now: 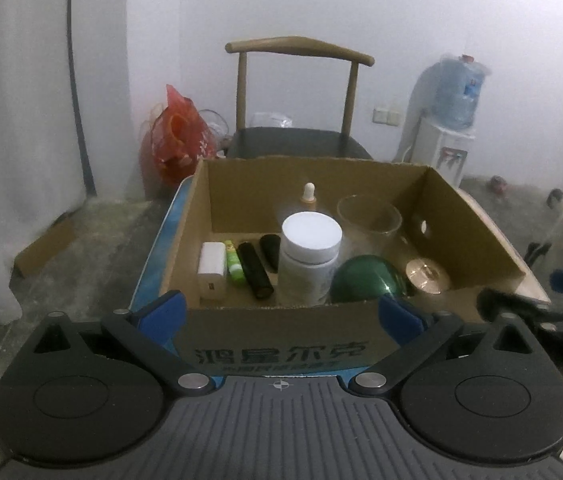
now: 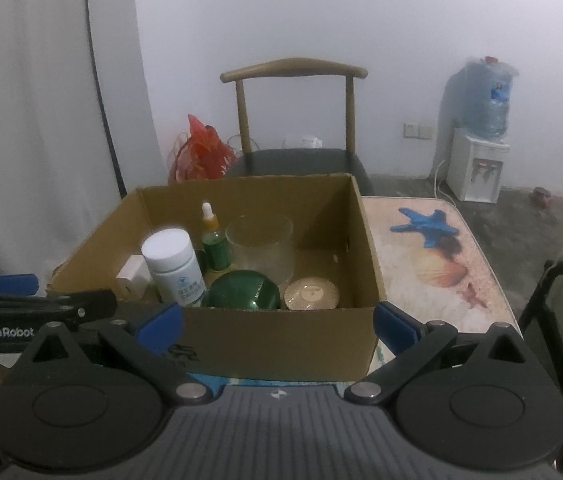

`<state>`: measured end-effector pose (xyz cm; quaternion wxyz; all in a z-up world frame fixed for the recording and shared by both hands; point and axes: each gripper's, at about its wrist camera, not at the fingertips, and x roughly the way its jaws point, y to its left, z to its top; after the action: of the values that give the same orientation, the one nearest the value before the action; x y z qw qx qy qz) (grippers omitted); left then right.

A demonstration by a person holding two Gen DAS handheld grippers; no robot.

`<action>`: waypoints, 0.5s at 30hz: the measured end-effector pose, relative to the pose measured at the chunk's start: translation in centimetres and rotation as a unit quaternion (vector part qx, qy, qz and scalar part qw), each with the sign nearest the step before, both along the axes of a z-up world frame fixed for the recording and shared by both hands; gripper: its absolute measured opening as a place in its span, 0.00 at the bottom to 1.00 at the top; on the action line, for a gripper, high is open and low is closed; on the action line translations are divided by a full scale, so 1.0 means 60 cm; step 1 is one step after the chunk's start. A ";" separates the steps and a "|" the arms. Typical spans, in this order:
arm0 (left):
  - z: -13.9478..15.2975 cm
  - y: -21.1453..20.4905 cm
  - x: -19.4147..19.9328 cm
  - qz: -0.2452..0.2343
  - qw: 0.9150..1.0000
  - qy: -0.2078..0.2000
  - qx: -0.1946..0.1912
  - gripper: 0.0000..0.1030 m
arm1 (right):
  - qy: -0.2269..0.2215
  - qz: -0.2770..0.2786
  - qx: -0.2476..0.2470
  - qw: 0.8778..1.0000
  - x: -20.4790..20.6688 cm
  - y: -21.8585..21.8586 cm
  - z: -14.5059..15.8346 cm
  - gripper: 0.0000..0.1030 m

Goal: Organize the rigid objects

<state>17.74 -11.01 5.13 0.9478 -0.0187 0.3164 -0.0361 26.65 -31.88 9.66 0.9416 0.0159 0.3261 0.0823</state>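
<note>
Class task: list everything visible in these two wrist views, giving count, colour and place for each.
box: 1, brown, on mat
bottle: 1, white, box middle
dropper: 1, green, behind bottle
glass: 1, clear, box rear
jar: 1, green, box front
gold lid: 1, right of jar
charger: 1, white, box left
tubes: 2, black, beside charger
mat: 1, seashell print, under box
chair: 1, wooden, behind
dispenser: 1, white, far right
left gripper: open
right gripper: open

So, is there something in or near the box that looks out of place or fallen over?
Nothing looks spilled or broken. In the cardboard box, the white bottle, dropper bottle and glass cup stand upright. Only the blue starfish lies outside, alone on the table mat.
</note>
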 end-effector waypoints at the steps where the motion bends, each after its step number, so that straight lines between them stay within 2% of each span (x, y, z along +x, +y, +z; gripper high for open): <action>1: 0.000 -0.001 -0.002 0.001 1.000 0.000 0.002 1.00 | -0.001 -0.001 -0.003 1.000 0.001 0.002 0.000 1.00; 15: 0.003 -0.007 0.001 0.009 1.000 0.005 0.015 1.00 | -0.001 0.002 -0.017 1.000 0.005 0.003 0.001 1.00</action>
<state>17.80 -11.41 5.30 0.9467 -0.0075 0.3211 -0.0230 26.97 -31.69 9.71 0.9417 -0.0010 0.3270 0.0790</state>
